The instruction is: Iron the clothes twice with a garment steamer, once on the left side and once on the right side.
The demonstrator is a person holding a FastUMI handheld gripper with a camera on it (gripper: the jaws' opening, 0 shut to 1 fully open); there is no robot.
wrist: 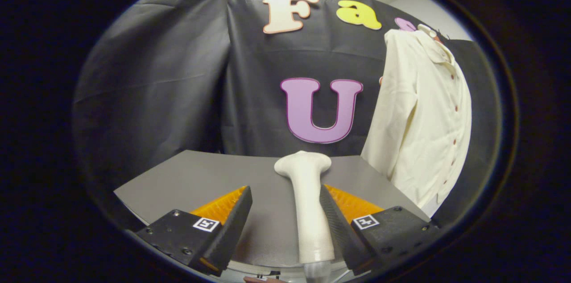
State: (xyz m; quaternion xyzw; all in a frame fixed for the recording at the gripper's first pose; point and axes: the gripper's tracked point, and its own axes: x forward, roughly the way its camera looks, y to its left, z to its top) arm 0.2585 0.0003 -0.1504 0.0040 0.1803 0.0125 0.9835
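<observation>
Right now my claw [285,211] is gaping wide, its right finger touching the white plastic garment steamer [308,202] lying on the grey table [196,180]; the cream buttoned shirt [424,118] is hanging beyond.

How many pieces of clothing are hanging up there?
1: a cream shirt hangs before the black wall, beyond the steamer, which lies between the fingers of the open tool. None seems hidden.

The gripper [285,216] points level and forward, its jaws set wide apart; the right finger touches a handle, the left finger stands clear.
</observation>
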